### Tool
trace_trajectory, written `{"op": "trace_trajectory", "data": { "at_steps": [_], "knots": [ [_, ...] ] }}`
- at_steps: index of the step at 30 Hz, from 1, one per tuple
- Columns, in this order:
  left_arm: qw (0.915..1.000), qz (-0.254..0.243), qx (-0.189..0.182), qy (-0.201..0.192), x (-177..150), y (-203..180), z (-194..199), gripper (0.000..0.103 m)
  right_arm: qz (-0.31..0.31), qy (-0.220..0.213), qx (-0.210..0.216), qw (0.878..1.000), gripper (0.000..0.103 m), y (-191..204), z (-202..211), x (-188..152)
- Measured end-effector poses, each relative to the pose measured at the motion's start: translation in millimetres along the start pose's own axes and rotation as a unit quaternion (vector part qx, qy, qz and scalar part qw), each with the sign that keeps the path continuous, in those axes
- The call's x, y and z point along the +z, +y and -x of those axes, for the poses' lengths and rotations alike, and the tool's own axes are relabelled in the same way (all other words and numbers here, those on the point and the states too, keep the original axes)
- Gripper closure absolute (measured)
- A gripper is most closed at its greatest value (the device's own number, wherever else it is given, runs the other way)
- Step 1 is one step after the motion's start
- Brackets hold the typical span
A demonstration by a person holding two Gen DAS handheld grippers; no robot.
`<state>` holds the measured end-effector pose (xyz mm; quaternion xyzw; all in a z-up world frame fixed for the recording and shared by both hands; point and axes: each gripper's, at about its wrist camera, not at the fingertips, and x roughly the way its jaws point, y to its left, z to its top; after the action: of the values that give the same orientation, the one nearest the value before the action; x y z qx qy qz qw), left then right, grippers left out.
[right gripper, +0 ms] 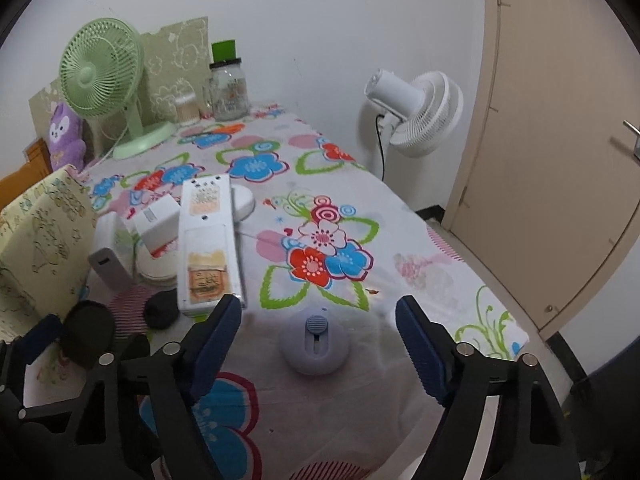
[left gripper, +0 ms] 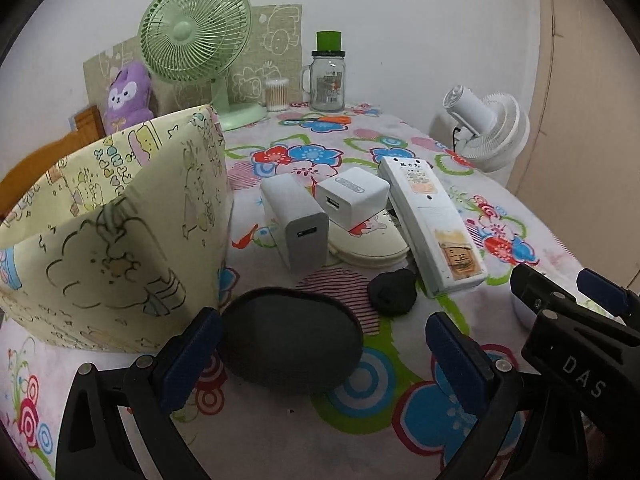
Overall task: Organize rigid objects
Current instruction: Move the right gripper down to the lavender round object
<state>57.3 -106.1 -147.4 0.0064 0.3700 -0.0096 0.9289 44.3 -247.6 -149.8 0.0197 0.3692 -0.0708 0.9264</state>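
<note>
My left gripper [left gripper: 320, 356] is open, its fingers either side of a dark oval case [left gripper: 290, 340] lying on the floral tablecloth, just right of a yellow fabric basket [left gripper: 112, 236]. Beyond lie a grey-white power bank [left gripper: 296, 224], a white charger cube [left gripper: 352, 196], a white remote [left gripper: 432, 224], a cream round case [left gripper: 368, 240] under them and a small black lump [left gripper: 392, 290]. My right gripper [right gripper: 320, 340] is open over a round lilac gadget with a blue slider [right gripper: 314, 344]. The remote [right gripper: 208, 240] and basket [right gripper: 40, 240] also show there.
At the back of the table stand a green desk fan [left gripper: 196, 52], a purple plush [left gripper: 128, 96], a glass jar with green cap [left gripper: 328, 76], a cotton-swab tub [left gripper: 277, 94] and orange scissors [left gripper: 324, 120]. A white floor fan [right gripper: 416, 112] and a door [right gripper: 560, 160] are to the right.
</note>
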Motion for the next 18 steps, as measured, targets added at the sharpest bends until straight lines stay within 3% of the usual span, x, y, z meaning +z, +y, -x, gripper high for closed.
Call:
{"op": "trace_trajectory", "data": {
  "at_steps": [8, 13, 18],
  "knots": [
    [0.9990, -0.033, 0.026, 0.016, 0, -10, -12, 0.001, -0.012, 0.034, 0.001, 0.999, 0.039, 0, -19, -5],
    [0.9981, -0.045, 0.036, 0.024, 0, -12, -15, 0.001, 0.000, 0.037, -0.007, 0.999, 0.060, 6, -21, -7],
    [0.9985, -0.036, 0.023, 0.035, 1, -10, -18, 0.001, 0.000, 0.039, -0.001, 0.999, 0.061, 5, -21, -6]
  ]
}}
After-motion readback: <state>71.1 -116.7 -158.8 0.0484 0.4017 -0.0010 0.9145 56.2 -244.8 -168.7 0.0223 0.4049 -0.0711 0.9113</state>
